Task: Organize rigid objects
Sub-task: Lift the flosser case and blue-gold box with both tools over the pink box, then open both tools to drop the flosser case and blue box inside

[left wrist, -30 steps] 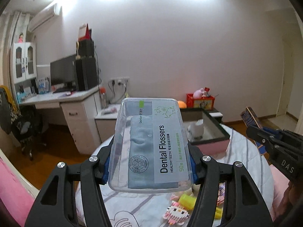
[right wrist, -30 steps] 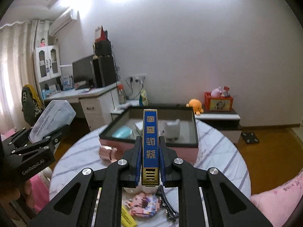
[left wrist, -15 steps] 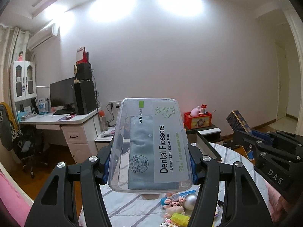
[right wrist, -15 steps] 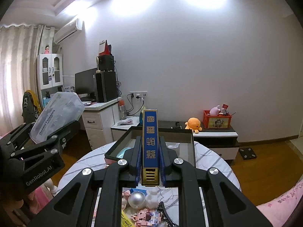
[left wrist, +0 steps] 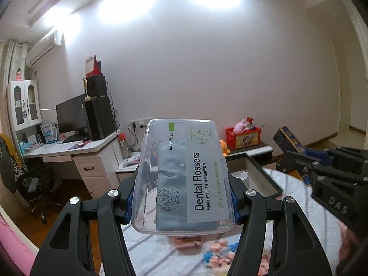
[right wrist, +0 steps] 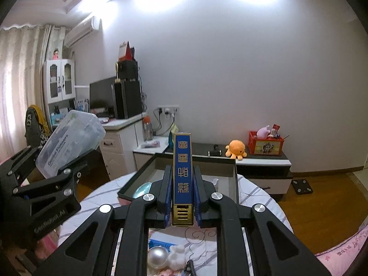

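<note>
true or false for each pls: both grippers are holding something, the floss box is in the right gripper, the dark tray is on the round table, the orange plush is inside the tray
1. Both grippers hold something. True: the left gripper clamps the dental flossers box and the right gripper clamps the blue and gold box.
2. The flossers box is in the right gripper. False: the left holds it.
3. The dark tray sits on the round table. True.
4. The orange plush lies inside the tray. False: it sits on the low cabinet behind.

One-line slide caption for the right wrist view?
Right gripper clamps an upright blue box above the open tray.
</note>
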The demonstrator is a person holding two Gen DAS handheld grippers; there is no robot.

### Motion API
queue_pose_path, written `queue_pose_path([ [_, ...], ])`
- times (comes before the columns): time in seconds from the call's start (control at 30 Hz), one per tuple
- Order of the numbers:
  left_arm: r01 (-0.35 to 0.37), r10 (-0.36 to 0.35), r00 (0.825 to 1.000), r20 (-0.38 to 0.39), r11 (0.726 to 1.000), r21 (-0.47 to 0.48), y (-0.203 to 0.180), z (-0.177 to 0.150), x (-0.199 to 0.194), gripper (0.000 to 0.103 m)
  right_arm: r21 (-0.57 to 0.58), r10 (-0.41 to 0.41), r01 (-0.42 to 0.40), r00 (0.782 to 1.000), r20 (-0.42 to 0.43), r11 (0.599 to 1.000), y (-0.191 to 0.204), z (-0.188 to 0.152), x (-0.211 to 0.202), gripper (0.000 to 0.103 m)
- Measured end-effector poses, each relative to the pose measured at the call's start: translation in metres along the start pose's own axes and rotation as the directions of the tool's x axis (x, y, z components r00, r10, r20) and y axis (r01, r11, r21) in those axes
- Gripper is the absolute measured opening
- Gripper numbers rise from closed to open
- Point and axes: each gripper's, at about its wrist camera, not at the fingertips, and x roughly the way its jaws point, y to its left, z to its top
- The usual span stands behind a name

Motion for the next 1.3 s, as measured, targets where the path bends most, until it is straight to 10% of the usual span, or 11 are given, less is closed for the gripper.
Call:
queue_pose_path([
  [0.47,0.091,-0.093,0.951,-0.294,0.996,-0.021,0.004,-0.018,0.163,0.062,-0.041,0.016,-0.031,0.949,-0.314,0.999,-0.016,-0.026,0.157,0.015],
  [0.93,0.15,-0.142,0.9,-0.412,0.989,-0.012,-0.015,-0.036,0.195,0.072,-0.042,-0.04,0.025,0.914,-0.405,0.999,-0.029,-0.041,0.183,0.017],
  [1.07,0.148,-0.151,0.914,-0.376,0.988,-0.036,-0.009,-0.031,0.176,0.088,-0.013,-0.023,0.019,0.922,-0.386,1.0,-0.03,-0.034,0.169,0.022],
  [1.3,0.09,-0.102,0.961,-0.256,0.994,-0.059,0.012,-0.01,0.108,0.097,0.025,-0.009,0.015,0.972,-0.237,1.0,-0.024,-0.01,0.096,0.065],
])
